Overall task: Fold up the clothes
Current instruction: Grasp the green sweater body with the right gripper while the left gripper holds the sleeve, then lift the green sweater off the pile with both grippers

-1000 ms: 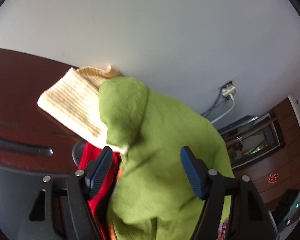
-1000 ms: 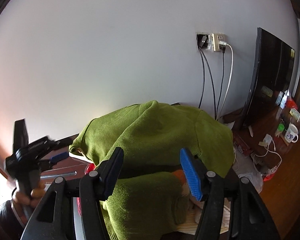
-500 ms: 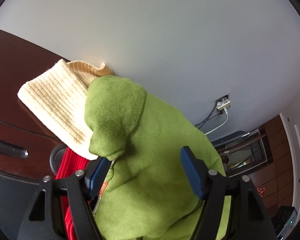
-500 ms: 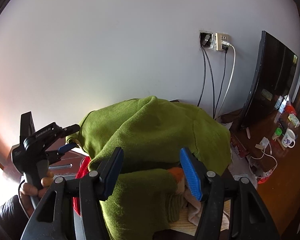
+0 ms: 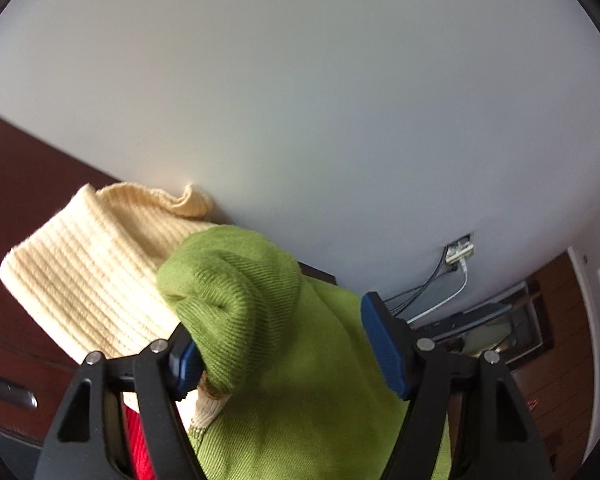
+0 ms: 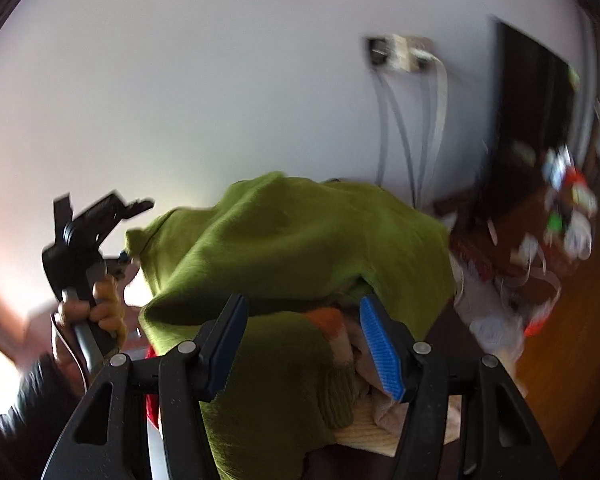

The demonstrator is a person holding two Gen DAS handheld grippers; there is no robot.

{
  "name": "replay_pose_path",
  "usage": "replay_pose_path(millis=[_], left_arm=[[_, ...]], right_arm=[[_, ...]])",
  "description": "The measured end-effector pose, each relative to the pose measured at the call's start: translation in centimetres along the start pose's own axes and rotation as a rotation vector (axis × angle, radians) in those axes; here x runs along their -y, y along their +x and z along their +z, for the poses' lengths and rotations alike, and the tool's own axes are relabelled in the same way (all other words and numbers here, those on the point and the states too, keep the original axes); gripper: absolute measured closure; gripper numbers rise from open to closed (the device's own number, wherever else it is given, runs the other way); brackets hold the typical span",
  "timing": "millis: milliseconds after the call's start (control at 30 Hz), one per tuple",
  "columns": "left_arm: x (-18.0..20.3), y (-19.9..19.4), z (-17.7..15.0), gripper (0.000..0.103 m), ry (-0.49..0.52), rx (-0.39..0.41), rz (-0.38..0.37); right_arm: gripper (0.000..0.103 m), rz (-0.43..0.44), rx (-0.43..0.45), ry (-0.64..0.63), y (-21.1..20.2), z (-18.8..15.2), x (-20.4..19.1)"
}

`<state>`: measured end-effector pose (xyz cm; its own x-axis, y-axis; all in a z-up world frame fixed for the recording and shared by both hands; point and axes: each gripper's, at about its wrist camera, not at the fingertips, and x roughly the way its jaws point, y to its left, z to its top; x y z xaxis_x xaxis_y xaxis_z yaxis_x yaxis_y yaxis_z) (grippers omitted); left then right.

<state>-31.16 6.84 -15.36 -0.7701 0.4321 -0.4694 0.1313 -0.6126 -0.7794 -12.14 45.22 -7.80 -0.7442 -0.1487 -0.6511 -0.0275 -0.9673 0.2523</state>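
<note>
A pale grey-white wall (image 5: 300, 100) fills the upper half of both views. Below it, a green knitted sweater (image 6: 292, 236) is heaped at lower centre over a cream ribbed knit garment (image 5: 84, 280), which sticks out at centre left in the left wrist view. The left gripper (image 5: 288, 344) is closing, a rolled green fold between its blue pads, which do not yet press it. The right gripper (image 6: 304, 344) stands spread above the green cloth, clamping nothing.

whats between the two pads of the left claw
In the left wrist view, a bunched fold of the green knit sweater sits between the closing left claw's pads.
</note>
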Motion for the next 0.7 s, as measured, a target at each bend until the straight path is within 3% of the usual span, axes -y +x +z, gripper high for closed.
replay_pose_path(millis=[33,67,233,300,367,400,600,700], left_arm=[[0.3,-0.1,0.2,0.060,0.017,-0.002,0.006],[0.7,-0.1,0.4,0.091,0.034,-0.005,0.012],[3.0,-0.3,0.6,0.089,0.163,-0.022,0.101],[4.1,-0.6,0.1,0.089,0.245,-0.013,0.162],[5.3,-0.6,-0.1,0.089,0.305,-0.006,0.186],[5.3,-0.6,-0.1,0.089,0.311,-0.011,0.186],[4.1,-0.2,0.1,0.090,0.284,-0.027,0.175],[3.6,-0.6,0.0,0.090,0.297,-0.027,0.180]], right_arm=[[0.042,0.013,0.006,0.059,0.0,-0.1,1.1],[0.042,0.034,0.016,0.118,-0.1,-0.3,2.4],[0.042,0.045,0.003,0.239,1.1,-1.5,5.6],[0.042,-0.063,0.005,0.170,1.9,-1.7,5.2],[0.042,-0.235,0.016,0.018,3.0,-1.6,3.9],[0.042,-0.268,0.012,-0.035,3.6,-1.4,3.5],[0.042,-0.286,-0.094,-0.149,6.7,-2.1,2.9],[0.042,-0.359,-0.115,-0.187,7.6,-2.8,3.1]])
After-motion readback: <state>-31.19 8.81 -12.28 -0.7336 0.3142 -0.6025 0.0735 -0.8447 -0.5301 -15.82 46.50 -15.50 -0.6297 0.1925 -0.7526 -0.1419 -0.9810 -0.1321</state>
